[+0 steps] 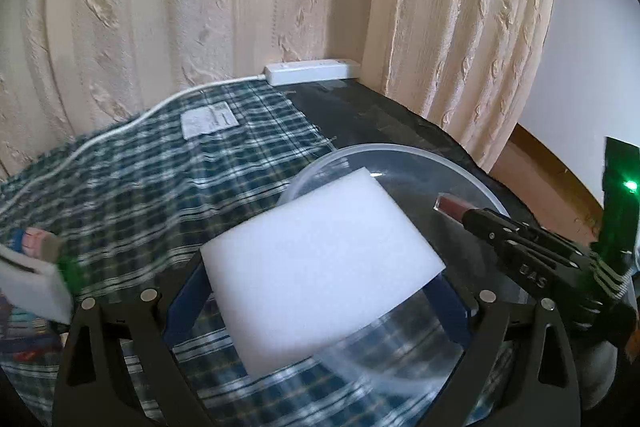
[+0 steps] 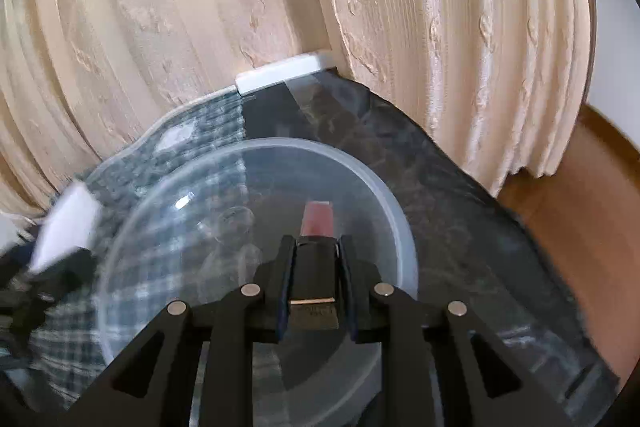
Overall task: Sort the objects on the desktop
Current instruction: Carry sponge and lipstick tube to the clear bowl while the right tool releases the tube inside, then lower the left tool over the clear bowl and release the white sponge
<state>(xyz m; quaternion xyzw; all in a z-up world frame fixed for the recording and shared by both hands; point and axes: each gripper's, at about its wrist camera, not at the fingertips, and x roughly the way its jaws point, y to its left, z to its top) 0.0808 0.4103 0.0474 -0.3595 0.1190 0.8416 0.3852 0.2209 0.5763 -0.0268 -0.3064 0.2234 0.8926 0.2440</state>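
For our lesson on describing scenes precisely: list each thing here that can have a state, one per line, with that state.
Left gripper: shut on the white sponge, held above the bowl.
Right gripper: shut on the lipstick, over the bowl.
Clear bowl: upright, nothing lying in it.
Power strip: lying flat at the table's back edge.

Cream textured curtains [image 1: 200,7] hang behind the dark table [image 2: 460,187]; wooden floor [image 2: 580,195] beyond.
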